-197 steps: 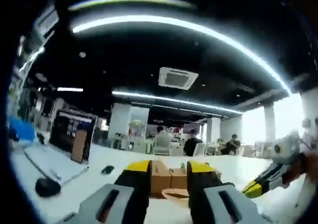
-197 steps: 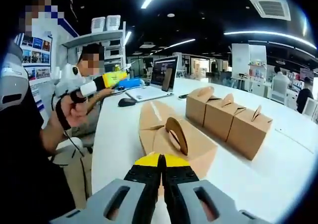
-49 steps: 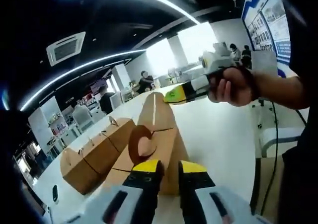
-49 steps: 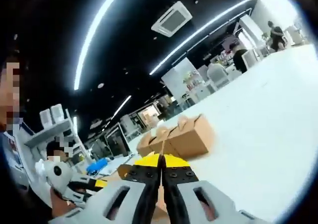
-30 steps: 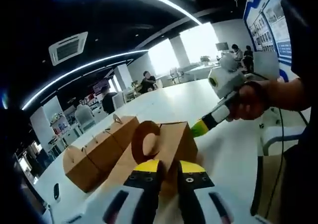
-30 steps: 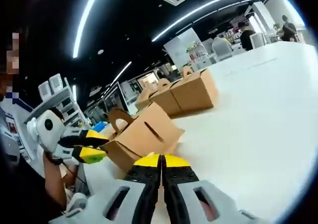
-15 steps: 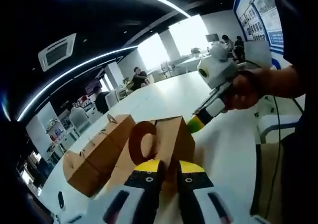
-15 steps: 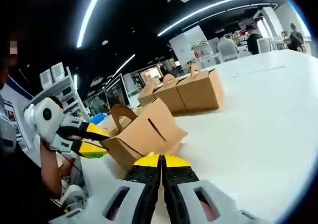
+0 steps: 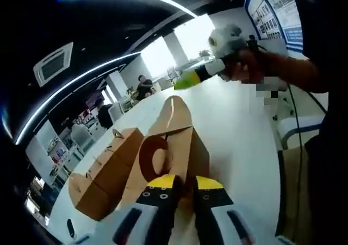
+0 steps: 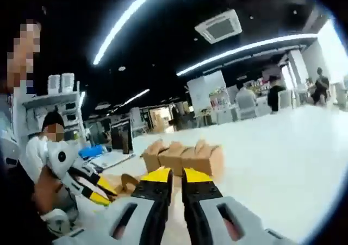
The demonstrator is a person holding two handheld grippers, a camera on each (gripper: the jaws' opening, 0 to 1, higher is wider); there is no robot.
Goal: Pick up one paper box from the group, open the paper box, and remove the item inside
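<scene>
We are gripping the brown paper box (image 9: 174, 147) at lower centre with our left gripper (image 9: 180, 183); our right gripper (image 10: 173, 175), jaws slightly apart, is holding nothing. The raised flap (image 9: 173, 112) is risking tearing.

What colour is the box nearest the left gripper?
Plain brown, like kraft card; the box shows best in the left gripper view.
</scene>
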